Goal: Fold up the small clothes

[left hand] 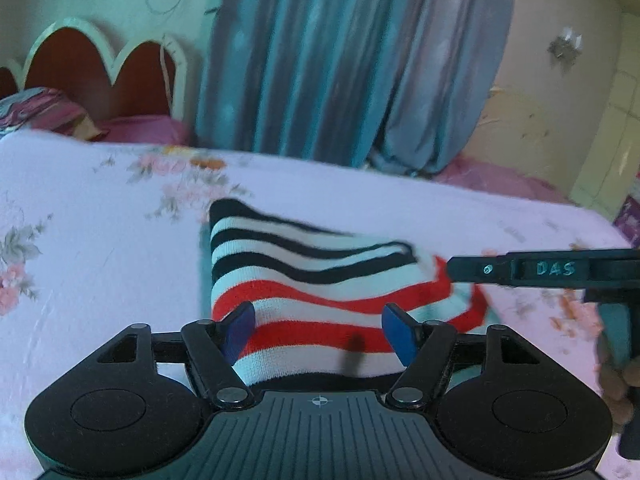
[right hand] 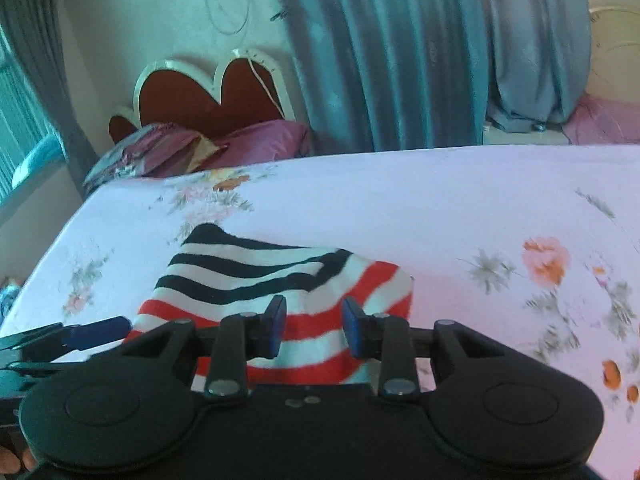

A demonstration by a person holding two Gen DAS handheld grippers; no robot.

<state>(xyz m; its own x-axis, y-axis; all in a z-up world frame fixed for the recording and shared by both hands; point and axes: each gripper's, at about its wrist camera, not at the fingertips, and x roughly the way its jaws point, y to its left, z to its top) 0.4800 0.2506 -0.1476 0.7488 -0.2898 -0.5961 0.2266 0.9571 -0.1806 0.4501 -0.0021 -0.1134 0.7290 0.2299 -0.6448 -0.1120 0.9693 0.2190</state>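
A small striped knit garment (left hand: pixel 320 280), black-and-white at the far end and red-and-white at the near end, lies folded on the floral bedsheet (left hand: pixel 100 240). It also shows in the right wrist view (right hand: pixel 280 280). My left gripper (left hand: pixel 319 330) is open, its blue pads either side of the garment's near edge, just above it. My right gripper (right hand: pixel 315 326) is open over the garment's near red stripes. In the left wrist view the right gripper's finger (left hand: pixel 540 270) reaches in from the right beside the garment's right edge. In the right wrist view the left gripper's blue finger (right hand: pixel 100 330) shows at the lower left.
The bed has a scalloped red headboard (right hand: pixel 208 96) and pink pillows (right hand: pixel 256 140) at the far end. Blue curtains (right hand: pixel 420 52) hang behind the bed. The bed's left edge (right hand: pixel 48 256) drops off toward a window side.
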